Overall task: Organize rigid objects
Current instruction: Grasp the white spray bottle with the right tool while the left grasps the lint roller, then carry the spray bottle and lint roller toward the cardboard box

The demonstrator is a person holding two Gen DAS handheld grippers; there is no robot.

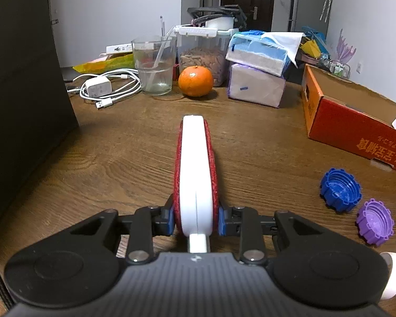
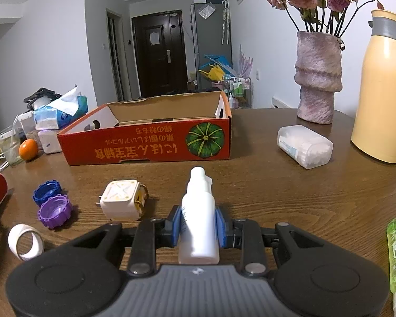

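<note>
Left tool [image 1: 196, 218] clamped on red-and-white case [image 1: 195, 169] — right tool [image 2: 198, 228] tight around white spray bottle [image 2: 199, 219].

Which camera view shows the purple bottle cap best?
The right wrist view shows the purple cap best: it lies whole beside the blue cap, open side up, with its ridged rim clear. The left wrist view also shows the purple cap, but far toward the right edge and distorted.
</note>
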